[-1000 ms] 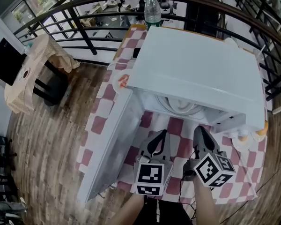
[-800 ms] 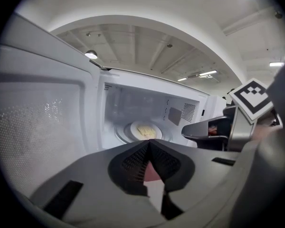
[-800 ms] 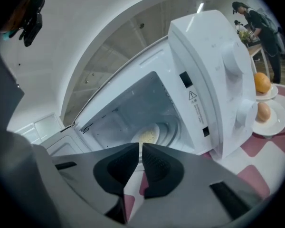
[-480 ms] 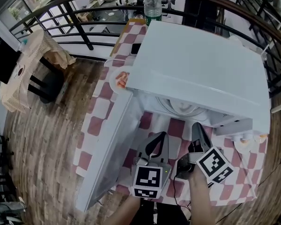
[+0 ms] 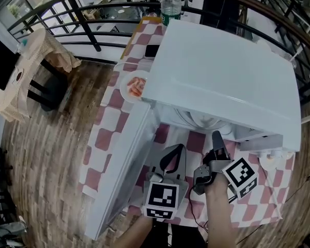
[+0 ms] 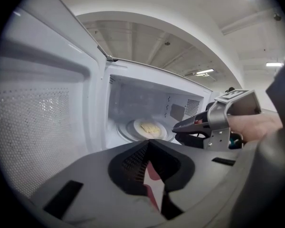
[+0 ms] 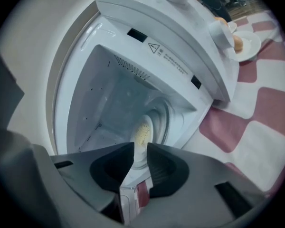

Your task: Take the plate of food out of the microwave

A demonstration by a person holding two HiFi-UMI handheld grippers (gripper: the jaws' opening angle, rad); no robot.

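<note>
A white microwave (image 5: 222,71) stands on the checkered table with its door (image 5: 121,174) swung open to the left. Inside, on the turntable, sits a white plate of yellowish food (image 6: 149,128), also seen as the plate (image 7: 142,134) and as the plate's edge (image 5: 199,119). My left gripper (image 5: 181,146) hovers in front of the opening, shut and empty; its jaws meet at the tip of the left gripper (image 6: 148,142). My right gripper (image 5: 216,137), rolled on its side, is just before the opening. The right gripper (image 7: 140,148) jaws have just been opening and show a narrow gap with nothing in it.
A plate of reddish food (image 5: 134,87) lies left of the microwave and a water bottle (image 5: 170,1) stands behind it. A small plate with round orange items (image 7: 242,44) sits at the right. A railing and a cloth-draped chair (image 5: 36,66) stand beyond the table.
The right gripper has rolled onto its side and its jaws have parted slightly. Both grippers sit a little lower in front of the opening.
</note>
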